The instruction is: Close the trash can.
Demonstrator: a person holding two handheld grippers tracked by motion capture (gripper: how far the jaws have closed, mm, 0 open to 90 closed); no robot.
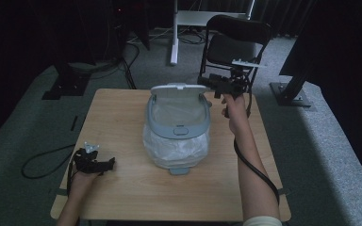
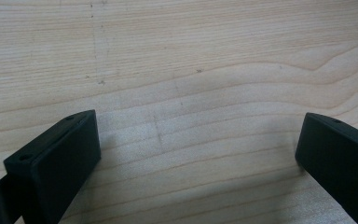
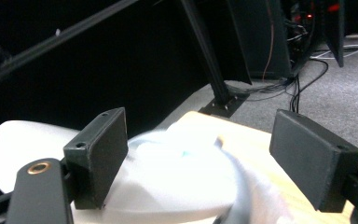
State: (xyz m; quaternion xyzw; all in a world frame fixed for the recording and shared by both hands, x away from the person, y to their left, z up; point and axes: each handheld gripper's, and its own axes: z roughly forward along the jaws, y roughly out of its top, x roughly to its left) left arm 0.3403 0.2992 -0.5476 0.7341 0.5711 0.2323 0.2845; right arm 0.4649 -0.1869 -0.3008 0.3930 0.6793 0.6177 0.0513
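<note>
A small bin (image 1: 176, 141) with a grey rim and a white plastic bag liner stands in the middle of the wooden table (image 1: 122, 108), its lid (image 1: 174, 88) tipped up at the back. My right gripper (image 1: 203, 81) is held up at the bin's back right corner beside the lid, open. In the right gripper view my right gripper (image 3: 198, 135) has its jaws wide apart, with the bright white lid (image 3: 28, 140) and bag just beyond them. My left gripper (image 1: 109, 165) lies low at the table's front left, open, and in its own view the left gripper (image 2: 198, 154) frames bare wood (image 2: 191, 70).
A black folding chair (image 1: 238, 40) stands behind the table at the right, close to my right gripper. A white stand leg (image 1: 174, 33), black frame feet (image 1: 292, 89) and loose cables (image 1: 42, 160) are on the grey floor around the table.
</note>
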